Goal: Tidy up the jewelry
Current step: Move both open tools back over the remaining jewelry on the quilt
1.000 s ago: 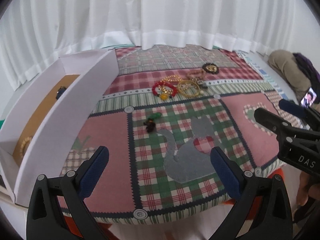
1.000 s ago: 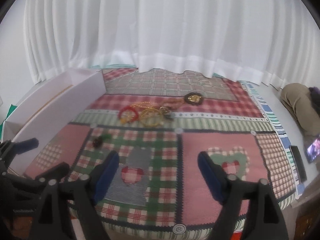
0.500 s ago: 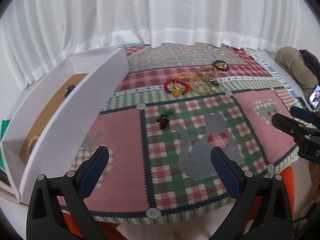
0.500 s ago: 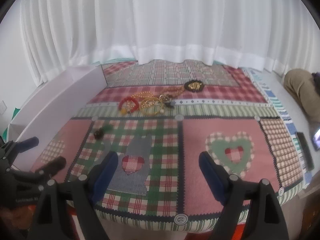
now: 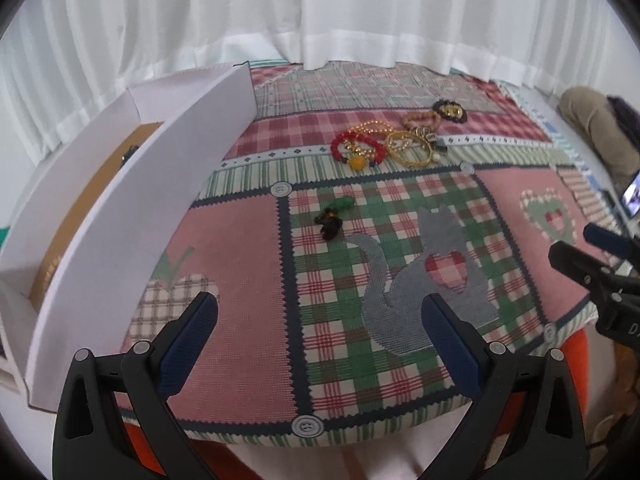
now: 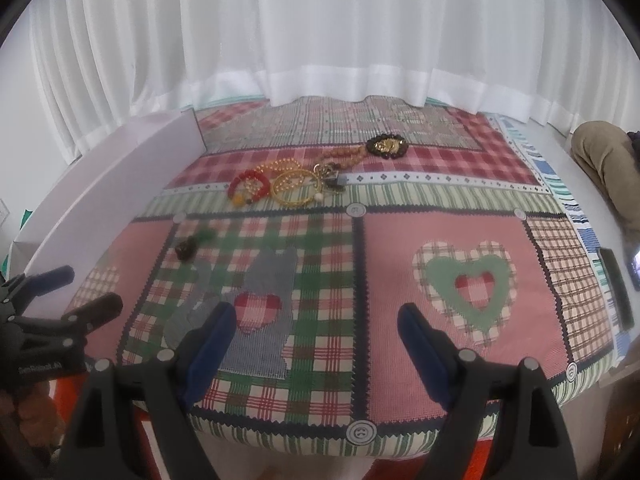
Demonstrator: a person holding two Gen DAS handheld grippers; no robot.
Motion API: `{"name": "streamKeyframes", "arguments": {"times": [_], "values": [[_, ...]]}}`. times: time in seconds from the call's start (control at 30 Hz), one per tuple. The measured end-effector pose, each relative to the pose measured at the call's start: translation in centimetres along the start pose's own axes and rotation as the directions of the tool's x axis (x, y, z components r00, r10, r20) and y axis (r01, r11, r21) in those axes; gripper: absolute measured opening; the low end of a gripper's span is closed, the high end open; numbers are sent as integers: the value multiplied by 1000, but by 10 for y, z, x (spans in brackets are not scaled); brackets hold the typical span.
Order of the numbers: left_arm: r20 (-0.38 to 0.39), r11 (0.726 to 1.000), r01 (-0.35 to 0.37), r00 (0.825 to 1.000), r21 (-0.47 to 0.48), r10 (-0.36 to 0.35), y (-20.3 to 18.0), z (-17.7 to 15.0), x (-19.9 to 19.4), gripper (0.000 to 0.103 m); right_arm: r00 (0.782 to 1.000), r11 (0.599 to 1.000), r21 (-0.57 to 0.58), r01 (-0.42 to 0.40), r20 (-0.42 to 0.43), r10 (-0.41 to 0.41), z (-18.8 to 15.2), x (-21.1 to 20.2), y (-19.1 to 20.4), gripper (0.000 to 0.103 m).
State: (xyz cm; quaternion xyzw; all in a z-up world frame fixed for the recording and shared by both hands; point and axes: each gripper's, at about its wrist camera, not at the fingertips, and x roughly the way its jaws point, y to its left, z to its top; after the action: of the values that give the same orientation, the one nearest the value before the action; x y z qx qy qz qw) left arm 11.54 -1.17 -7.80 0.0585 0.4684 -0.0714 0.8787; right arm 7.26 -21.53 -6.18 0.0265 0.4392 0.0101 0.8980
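Observation:
A heap of jewelry lies on the patchwork cloth: a red bead bracelet [image 5: 357, 147] [image 6: 249, 185], gold bangles [image 5: 410, 148] [image 6: 296, 188], a brown bead strand [image 5: 420, 119] and a black-and-gold brooch [image 5: 452, 111] [image 6: 386, 146]. A small green and dark piece [image 5: 331, 217] [image 6: 194, 242] lies apart, nearer me. A white box [image 5: 132, 200] [image 6: 104, 192] with a brown floor stands at the left. My left gripper [image 5: 320, 324] is open and empty above the cloth's near edge. My right gripper [image 6: 314, 328] is open and empty to its right.
White curtains hang behind the table. A phone [image 5: 632, 200] and a dark remote [image 6: 616, 288] lie at the right edge. A person in tan clothes [image 6: 600, 164] sits at the far right. An orange stool [image 5: 576, 356] shows under the cloth.
Both grippers have moved forward over the cloth towards the jewelry, which now looks nearer and larger. Both stay open and empty.

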Motion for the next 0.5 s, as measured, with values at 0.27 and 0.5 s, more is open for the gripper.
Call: {"name": "streamKeyframes", "arguments": {"times": [0.27,0.5], "values": [[-12,999,34,999,-7,-34,-2,-1,0,102,1000,1000,-20,-11,-13,11,-1,2,6,85],[-46,998,34,998,-51,-36,10,0,10,102,1000,1000,-14,-10,-26,9,-1,6,7,85]]}}
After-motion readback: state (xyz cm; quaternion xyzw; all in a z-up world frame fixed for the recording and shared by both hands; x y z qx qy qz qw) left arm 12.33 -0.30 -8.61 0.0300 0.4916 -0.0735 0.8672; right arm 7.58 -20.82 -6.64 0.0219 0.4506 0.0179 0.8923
